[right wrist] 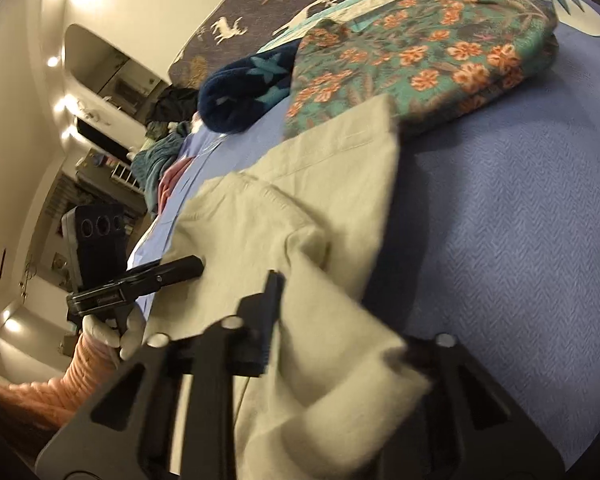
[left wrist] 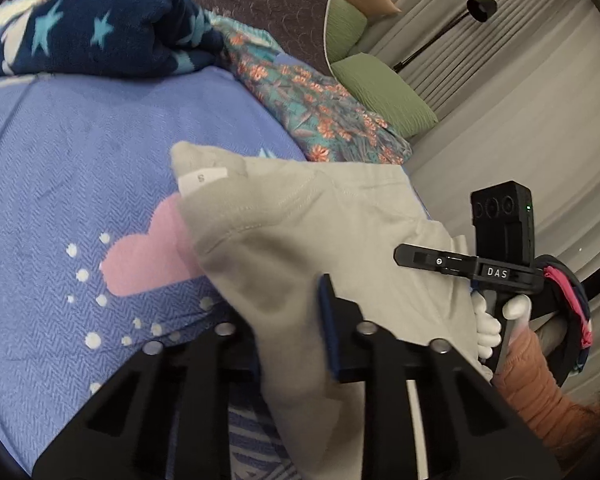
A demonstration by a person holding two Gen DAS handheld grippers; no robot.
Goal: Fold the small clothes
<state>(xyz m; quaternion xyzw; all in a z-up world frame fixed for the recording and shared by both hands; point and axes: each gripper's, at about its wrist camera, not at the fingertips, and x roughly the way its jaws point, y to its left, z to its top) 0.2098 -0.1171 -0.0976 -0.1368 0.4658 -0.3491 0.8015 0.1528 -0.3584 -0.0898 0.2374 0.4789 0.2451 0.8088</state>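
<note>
A small beige garment (left wrist: 320,232) with a size tag hangs lifted above the blue bedspread (left wrist: 80,152); it also shows in the right wrist view (right wrist: 284,216). My left gripper (left wrist: 296,340) is shut on its near edge, the cloth draped over one finger. My right gripper (right wrist: 312,344) is shut on the other edge, and the cloth hides one finger. Each gripper shows in the other's view, the right gripper (left wrist: 416,258) at the right and the left gripper (right wrist: 180,270) at the left, both at the garment's sides.
A folded floral garment (right wrist: 420,60) and a navy star-print fleece (left wrist: 100,28) lie on the bedspread beyond the beige one. Green pillows (left wrist: 380,92), curtains and a black lamp (left wrist: 480,8) stand at the right. A dark deer-print cover (right wrist: 300,4) lies farther back.
</note>
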